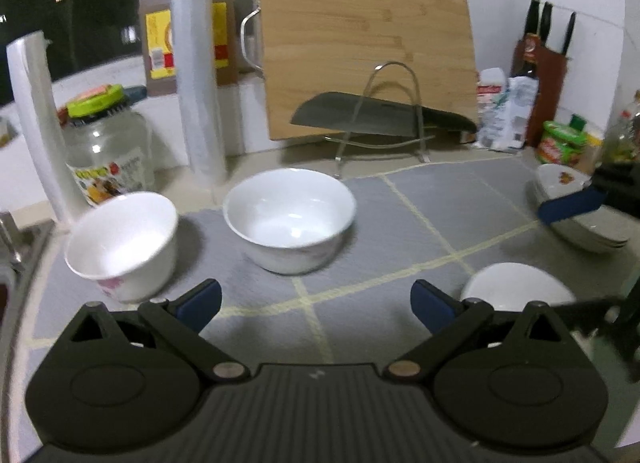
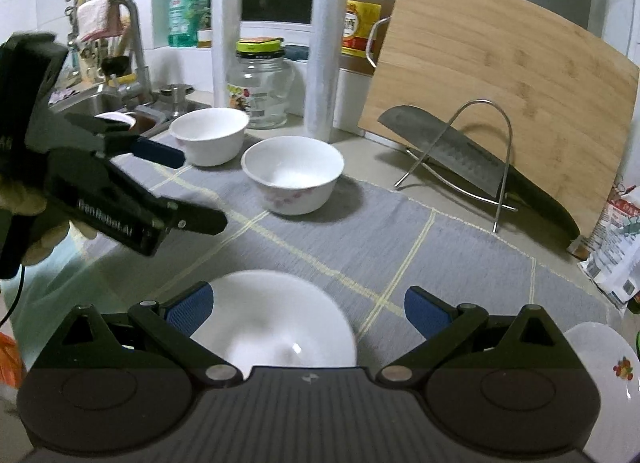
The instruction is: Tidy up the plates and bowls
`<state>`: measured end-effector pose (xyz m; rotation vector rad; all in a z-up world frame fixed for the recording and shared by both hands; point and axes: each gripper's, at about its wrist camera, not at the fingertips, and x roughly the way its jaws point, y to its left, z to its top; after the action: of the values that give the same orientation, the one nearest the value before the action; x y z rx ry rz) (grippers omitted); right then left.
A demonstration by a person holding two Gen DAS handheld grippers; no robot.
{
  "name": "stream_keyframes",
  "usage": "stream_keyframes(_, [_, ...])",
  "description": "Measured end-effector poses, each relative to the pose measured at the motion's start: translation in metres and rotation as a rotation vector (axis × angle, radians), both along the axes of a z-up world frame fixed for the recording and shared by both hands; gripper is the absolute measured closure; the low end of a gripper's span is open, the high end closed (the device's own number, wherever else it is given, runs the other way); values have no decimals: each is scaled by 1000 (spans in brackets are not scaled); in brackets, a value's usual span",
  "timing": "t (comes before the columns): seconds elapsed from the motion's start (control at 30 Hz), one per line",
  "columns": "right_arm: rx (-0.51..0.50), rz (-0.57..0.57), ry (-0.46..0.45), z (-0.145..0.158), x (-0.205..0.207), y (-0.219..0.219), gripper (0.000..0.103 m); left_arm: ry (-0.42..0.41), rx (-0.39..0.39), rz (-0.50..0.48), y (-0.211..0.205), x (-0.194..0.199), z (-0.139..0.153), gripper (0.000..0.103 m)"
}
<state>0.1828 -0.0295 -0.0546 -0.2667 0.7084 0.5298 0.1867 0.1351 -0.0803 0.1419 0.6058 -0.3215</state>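
Two white bowls stand on the grey checked mat [image 1: 400,223]: a plain one [image 1: 120,243] at the left and a flower-printed one [image 1: 290,219] in the middle. My left gripper [image 1: 316,303] hovers in front of the middle bowl, open, with nothing between its fingers. A third white bowl [image 2: 276,323] lies just under my right gripper [image 2: 308,309], which is open and holds nothing. A stack of fruit-printed plates [image 1: 580,223] sits at the mat's right end, partly behind a blue pad [image 1: 568,207] of the right gripper. In the right wrist view, my left gripper [image 2: 192,187] is at the left.
A wooden cutting board [image 1: 360,43] leans on the back wall, with a cleaver [image 1: 380,115] on a wire rack before it. A glass jar [image 1: 108,151], two film rolls, an oil jug, a knife block [image 1: 540,75] and food packets line the back. The sink [image 2: 100,103] lies left.
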Motion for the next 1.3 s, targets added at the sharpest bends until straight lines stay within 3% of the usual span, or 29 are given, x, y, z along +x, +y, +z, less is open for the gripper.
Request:
stream_keyframes(0.43, [34, 54, 61, 14, 78, 24, 0, -57, 78, 38, -2, 40, -21, 3])
stream_keyframes(0.73, [52, 120, 141, 2, 129, 42, 0, -56, 46, 50, -8, 56, -30, 3])
stream_keyframes(1.3, [47, 228, 199, -17, 188, 83, 2, -62, 9, 49, -10, 70, -33, 6])
